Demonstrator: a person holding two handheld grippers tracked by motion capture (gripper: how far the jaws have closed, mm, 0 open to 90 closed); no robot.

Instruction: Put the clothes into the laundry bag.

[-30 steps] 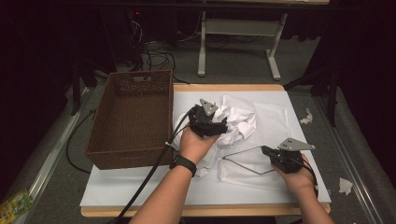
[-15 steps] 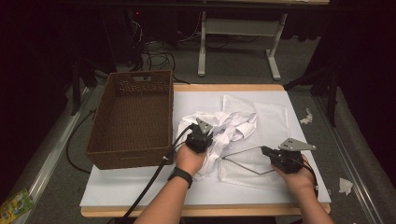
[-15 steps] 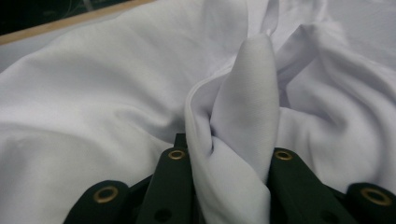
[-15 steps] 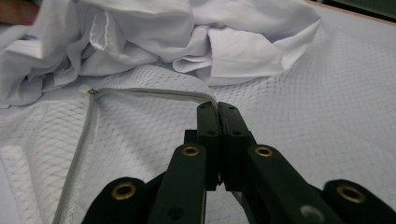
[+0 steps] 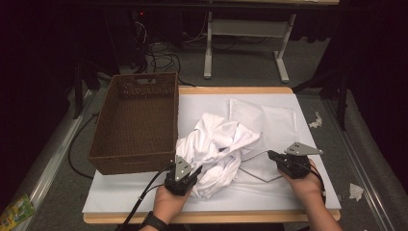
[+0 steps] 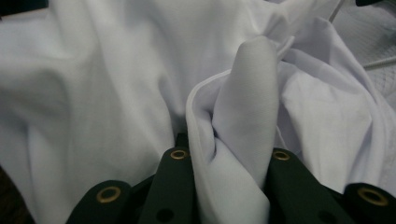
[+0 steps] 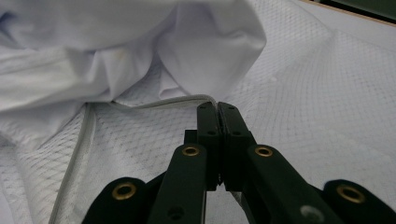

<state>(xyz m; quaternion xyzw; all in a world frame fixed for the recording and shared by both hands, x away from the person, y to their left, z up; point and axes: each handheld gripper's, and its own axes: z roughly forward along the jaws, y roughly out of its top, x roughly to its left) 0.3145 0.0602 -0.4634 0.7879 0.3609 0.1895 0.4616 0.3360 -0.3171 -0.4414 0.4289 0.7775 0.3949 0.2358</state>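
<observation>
Tongs first: the left tongs [image 5: 185, 180] are clenched on a thick fold of the crumpled white cotton garment [image 5: 217, 144], which bulges up between their black jaws in the left gripper view [image 6: 238, 140]; they have just been closing on it. The right tongs [image 5: 274, 156] are pinched tight on the grey-edged rim of the white mesh laundry bag [image 5: 269, 122], which lies flat on the white-covered counter [image 5: 120, 202]; the right gripper view shows the hem at their tips [image 7: 217, 109]. The garment sits heaped at mid-counter, partly over the bag's mouth, beside the brown wicker basket [image 5: 137, 120]. By my reckoning both grips are set, but the garment is not yet inside the bag, so the stuffing remains.
</observation>
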